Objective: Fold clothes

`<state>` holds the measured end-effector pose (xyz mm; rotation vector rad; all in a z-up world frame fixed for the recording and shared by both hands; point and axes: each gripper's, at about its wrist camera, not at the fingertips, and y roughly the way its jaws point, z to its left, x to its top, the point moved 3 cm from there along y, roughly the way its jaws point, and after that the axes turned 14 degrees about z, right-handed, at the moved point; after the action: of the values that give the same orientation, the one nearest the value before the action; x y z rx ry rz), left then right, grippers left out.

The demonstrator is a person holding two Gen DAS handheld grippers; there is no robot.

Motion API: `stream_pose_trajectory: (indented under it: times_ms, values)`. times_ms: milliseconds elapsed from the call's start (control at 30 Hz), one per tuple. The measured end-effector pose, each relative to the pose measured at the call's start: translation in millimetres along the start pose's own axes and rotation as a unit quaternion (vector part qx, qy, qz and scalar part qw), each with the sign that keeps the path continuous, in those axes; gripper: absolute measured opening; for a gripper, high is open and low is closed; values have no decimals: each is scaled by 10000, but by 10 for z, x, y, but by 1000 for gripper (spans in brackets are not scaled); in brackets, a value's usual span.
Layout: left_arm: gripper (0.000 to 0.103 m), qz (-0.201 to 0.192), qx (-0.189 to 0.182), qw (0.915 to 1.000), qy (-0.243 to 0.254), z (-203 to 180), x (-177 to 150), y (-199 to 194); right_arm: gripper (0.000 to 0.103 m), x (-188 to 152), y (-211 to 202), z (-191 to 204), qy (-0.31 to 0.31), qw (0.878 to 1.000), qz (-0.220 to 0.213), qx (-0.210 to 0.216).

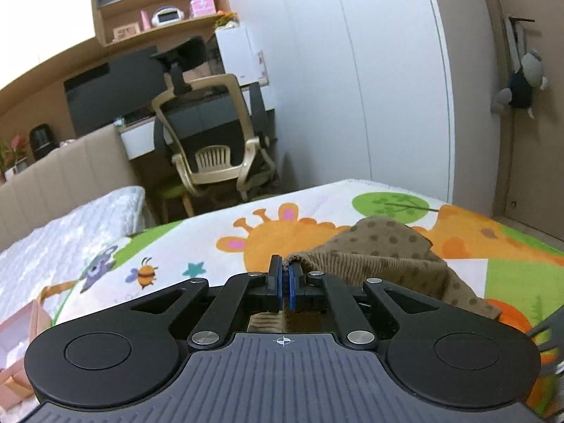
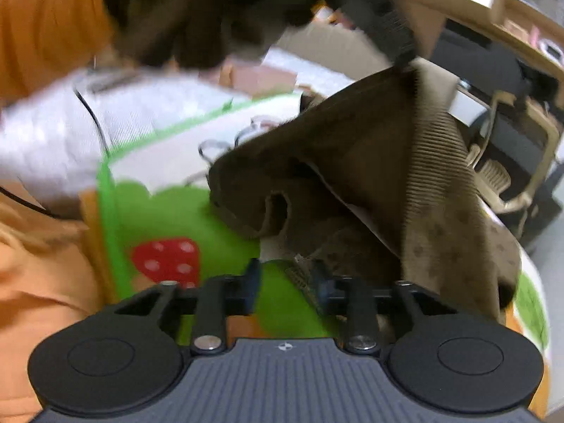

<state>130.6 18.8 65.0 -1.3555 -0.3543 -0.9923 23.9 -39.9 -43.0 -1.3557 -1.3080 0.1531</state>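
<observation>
A brown dotted garment (image 1: pixel 384 257) with a ribbed hem lies on the cartoon-print bed sheet (image 1: pixel 197 243). My left gripper (image 1: pixel 285 275) is shut on the garment's ribbed edge and holds it up. In the right wrist view the same garment (image 2: pixel 352 162) hangs lifted and bunched over the sheet (image 2: pixel 162 211), blurred by motion. My right gripper (image 2: pixel 287 275) is open just above the sheet, with the garment's lower edge lying between its fingers.
A beige office chair (image 1: pixel 218 141) and a desk stand beyond the bed's far edge. A white wardrobe (image 1: pixel 352 70) is behind. A white quilt (image 1: pixel 53 239) lies at the left. A pink box (image 1: pixel 17 345) sits at the near left. The person's orange sleeve (image 2: pixel 42 282) is at the left.
</observation>
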Motion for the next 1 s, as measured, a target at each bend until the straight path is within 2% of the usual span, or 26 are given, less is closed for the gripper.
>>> stream_pose_trajectory:
  times_ms: [133,167,200,300,367,433,500,533,600,667,733,767,800,867,967,1000]
  values:
    - [5,57,-84,9999,-13,21,-62,40,40,150,429,111,-561,9976,253,-331]
    - [5,77,-103,9999,-38,32,-82,51,32,172,482,58,-498,9981,212,-290]
    - [5,102,-111,9999,-65,46,-98,62,2,200,513,-8,-366,9989,205,-216]
    - [5,141,-143,9997,-145,92,-140,57,3,255,292,-192,-6,9999,-75,-140]
    - [5,108,-177,9997,-157,103,-166,2,3,235,55,-210,-51,9997,-230,-111]
    - [4,74,-211,9996,-169,114,-192,-53,3,160,-123,-140,-225,9995,-163,158]
    - [5,67,-258,9995,-137,91,-215,-83,2,21,-193,25,-531,9950,18,845]
    - [5,71,-271,9995,-115,74,-226,-88,3,-49,-213,107,-701,9927,80,979]
    - [5,83,-267,9996,-81,49,-251,-84,3,-172,-241,237,-1022,9900,165,955]
    - [5,106,-276,9995,-85,47,-268,-73,6,-226,-224,214,-1012,9918,240,737]
    - [5,120,-270,9995,-114,58,-277,-65,19,-255,-175,121,-899,9949,331,315]
    - [5,122,-270,9995,-130,62,-279,-63,33,-255,-118,68,-909,9952,372,-28]
    - [5,126,-273,9994,-143,70,-280,-58,37,-266,-43,27,-995,9935,419,-367]
    - [5,138,-273,9994,-158,79,-283,-49,37,-284,106,-11,-1233,9877,504,-815]
    - [5,159,-271,9993,-182,82,-291,-43,36,-265,272,-35,-1456,9826,492,-1039]
    - [5,167,-270,9993,-190,82,-294,-42,24,-242,308,-58,-1492,9811,495,-1132]
